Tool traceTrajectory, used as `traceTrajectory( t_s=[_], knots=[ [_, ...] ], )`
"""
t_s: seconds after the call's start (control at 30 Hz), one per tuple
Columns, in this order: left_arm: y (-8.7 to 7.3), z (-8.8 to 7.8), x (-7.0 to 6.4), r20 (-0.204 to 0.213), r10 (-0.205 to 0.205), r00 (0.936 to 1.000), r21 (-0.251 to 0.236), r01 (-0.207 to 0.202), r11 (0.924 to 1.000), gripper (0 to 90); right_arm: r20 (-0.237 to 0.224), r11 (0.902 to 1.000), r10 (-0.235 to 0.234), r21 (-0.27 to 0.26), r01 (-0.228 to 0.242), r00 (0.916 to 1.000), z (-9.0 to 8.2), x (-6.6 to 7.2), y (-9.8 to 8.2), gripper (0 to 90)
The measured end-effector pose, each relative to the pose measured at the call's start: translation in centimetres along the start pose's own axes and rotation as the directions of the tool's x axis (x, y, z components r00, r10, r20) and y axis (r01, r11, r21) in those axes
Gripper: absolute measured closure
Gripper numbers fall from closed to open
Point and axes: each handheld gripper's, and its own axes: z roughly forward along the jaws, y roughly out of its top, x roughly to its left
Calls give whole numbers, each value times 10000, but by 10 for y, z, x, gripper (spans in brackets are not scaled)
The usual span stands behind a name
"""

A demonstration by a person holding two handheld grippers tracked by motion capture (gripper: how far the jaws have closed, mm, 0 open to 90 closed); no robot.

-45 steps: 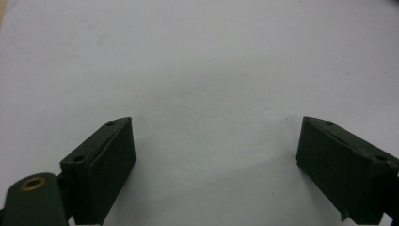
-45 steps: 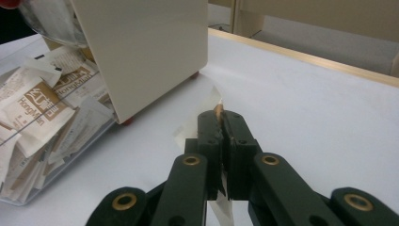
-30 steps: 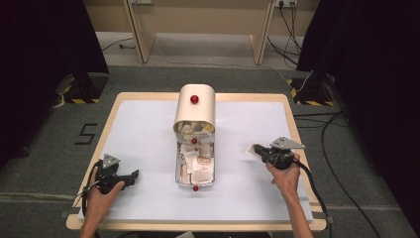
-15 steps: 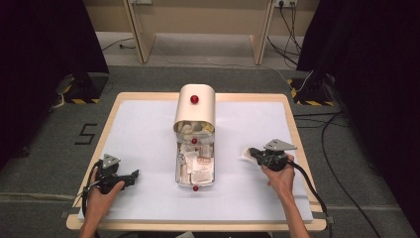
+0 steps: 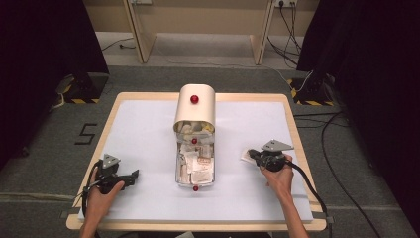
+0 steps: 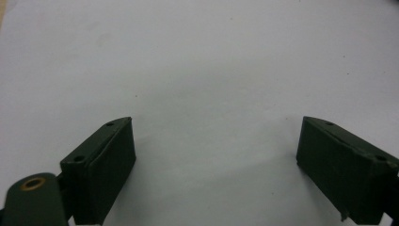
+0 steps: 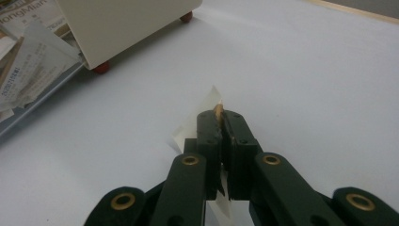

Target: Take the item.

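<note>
At the near left corner of the worktop (image 5: 148, 124), the left tongs (image 5: 133, 174) lie low over the white surface in the person's left hand (image 5: 99, 196), their two black jaws spread wide with nothing but bare sheet between them, as the left gripper view shows plainly; a grey three-cornered plate sits on top and a black cable loops back toward the worktop's edge. Toward the middle stands a cream box (image 5: 195, 106) with a rounded top and a red knob (image 5: 194, 99) on it, its open front facing the person. From that opening a shallow tray (image 5: 179, 168) runs out toward the near edge, heaped with paper slips and packets (image 5: 197, 163), some printed; small red balls mark the tray's near end and the spot where it meets the box. The right gripper view catches the box's cream side, two of its red feet on the sheet, and the papers spilling out at the upper left. To the right of the tray, well apart from it, the right tongs (image 5: 251, 154) are held by the right hand (image 5: 280, 176) and point leftward toward the tray. Their jaws are pressed together on a small pale packet (image 7: 202, 117), which sticks out ahead of the tips and below them, with a brownish edge showing right at the pinch; whether its lower corner touches the white sheet I cannot tell
</note>
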Motion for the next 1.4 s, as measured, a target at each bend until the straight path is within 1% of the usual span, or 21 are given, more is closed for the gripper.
traceTrajectory(
  t_s=[0.13, 0.3, 0.5, 0.7, 0.8, 0.93, 1.17, 1.4],
  knots=[
    [0, 0, 0, 0, 16, 10000, 13, -16, 10000, 113, 114, 10000, -30, 73, 29, 9999, 0, -1, 0, 846],
    [0, 0, 0, -1, 12, 10000, 10, -12, 10000, 113, 169, 10000, 23, 89, -24, 9999, -1, -1, 0, 802],
    [0, 0, 0, -2, 11, 10000, 8, -11, 10000, 112, 273, 9999, 132, -16, -131, 9995, -3, -2, 1, 750],
    [0, 0, 0, 1, 1, 10000, -1, -1, 10000, 113, 524, 9991, 372, -226, -361, 9979, -7, -5, 4, 627],
    [0, 0, 0, 1, -3, 10000, -3, 3, 10000, 113, 482, 9984, 507, -267, -494, 9976, -9, -7, 5, 553],
    [0, 0, 0, 0, 0, 10000, -2, 0, 10000, 113, 519, 9964, 806, -309, -791, 9954, -10, -8, 6, 465],
    [0, 0, 0, 2, -2, 10000, -1, 2, 10000, 112, 580, 9947, 1004, -293, -988, 9933, -12, -9, 7, 386],
    [0, 0, 0, 0, -2, 10000, -2, 2, 10000, 113, 598, 9940, 1077, -264, -1063, 9924, -14, -10, 7, 353]
  ],
)
